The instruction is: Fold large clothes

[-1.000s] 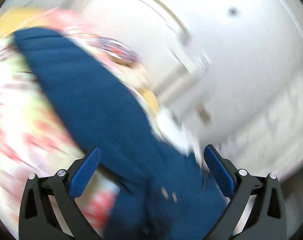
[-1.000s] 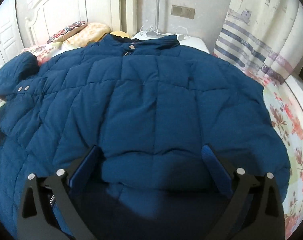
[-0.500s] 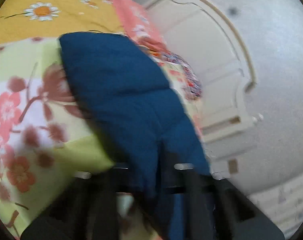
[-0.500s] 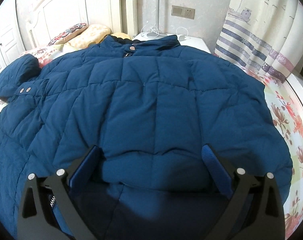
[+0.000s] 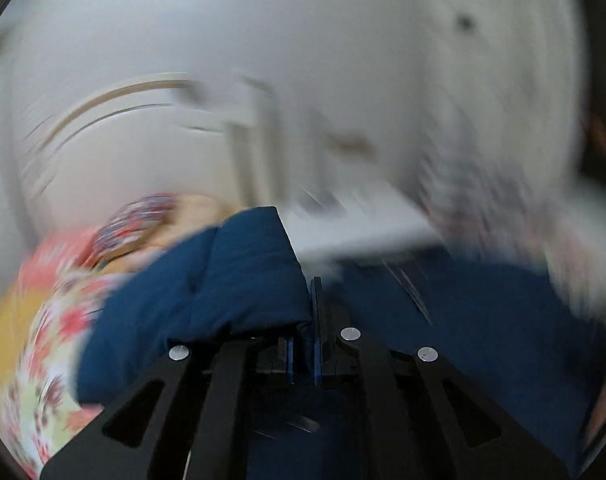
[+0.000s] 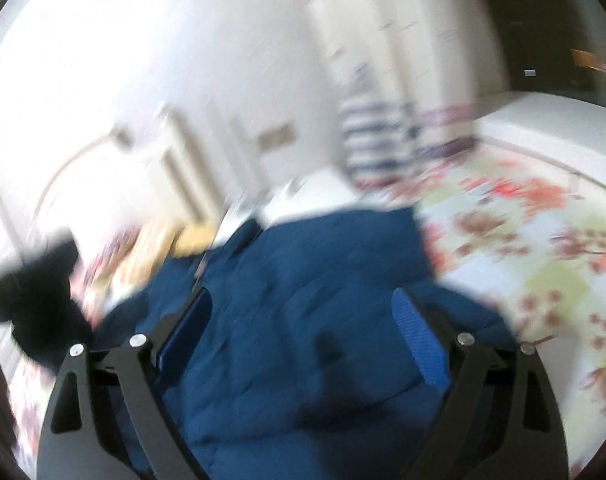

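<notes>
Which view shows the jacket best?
The right wrist view: the jacket spreads across the floral bedspread, though blurred. The left wrist view shows only a bunched fold near the shut jaws.

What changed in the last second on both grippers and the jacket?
The left gripper went from wide open around the jacket sleeve to shut on it. The right gripper swung away from the squared-up view of the blue jacket; its jaws are closing with fabric between them, pads not yet pressing. Both views are now blurred. Unchanged: the jacket lies on the floral bedspread.
</notes>
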### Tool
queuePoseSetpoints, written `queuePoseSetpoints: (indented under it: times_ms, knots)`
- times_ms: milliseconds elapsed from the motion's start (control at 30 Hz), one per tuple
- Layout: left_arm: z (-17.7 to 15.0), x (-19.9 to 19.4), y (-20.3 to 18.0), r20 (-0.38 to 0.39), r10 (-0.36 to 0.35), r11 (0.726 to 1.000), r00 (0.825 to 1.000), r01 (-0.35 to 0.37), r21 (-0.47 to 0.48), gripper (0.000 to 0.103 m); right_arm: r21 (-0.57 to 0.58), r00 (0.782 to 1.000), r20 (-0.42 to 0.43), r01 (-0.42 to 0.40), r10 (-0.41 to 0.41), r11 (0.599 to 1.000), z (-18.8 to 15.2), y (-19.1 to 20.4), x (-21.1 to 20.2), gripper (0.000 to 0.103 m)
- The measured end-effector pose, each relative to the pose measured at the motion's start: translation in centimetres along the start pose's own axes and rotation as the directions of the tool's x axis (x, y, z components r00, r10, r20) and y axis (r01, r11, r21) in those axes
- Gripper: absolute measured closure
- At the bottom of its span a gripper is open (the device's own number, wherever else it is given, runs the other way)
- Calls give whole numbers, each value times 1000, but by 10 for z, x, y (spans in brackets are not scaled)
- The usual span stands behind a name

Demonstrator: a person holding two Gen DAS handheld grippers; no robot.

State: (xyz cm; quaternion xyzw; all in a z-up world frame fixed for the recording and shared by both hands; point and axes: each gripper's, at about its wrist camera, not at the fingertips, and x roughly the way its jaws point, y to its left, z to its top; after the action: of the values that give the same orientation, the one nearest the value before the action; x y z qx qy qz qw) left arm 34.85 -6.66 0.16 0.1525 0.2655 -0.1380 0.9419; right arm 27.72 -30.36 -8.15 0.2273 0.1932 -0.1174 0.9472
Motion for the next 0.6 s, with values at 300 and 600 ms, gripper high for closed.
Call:
queuePoseSetpoints:
  times_ms: [300,600]
  knots:
    - [-76,57,-131,-195,111,904,975,-18,426,93,171,998,-12,63,-62,983,7,-44,4,12]
    - [-56,-4,-100,-192,-176,891,965,240,387,4,121,998,-27,63,-61,991,3,-35,9,12]
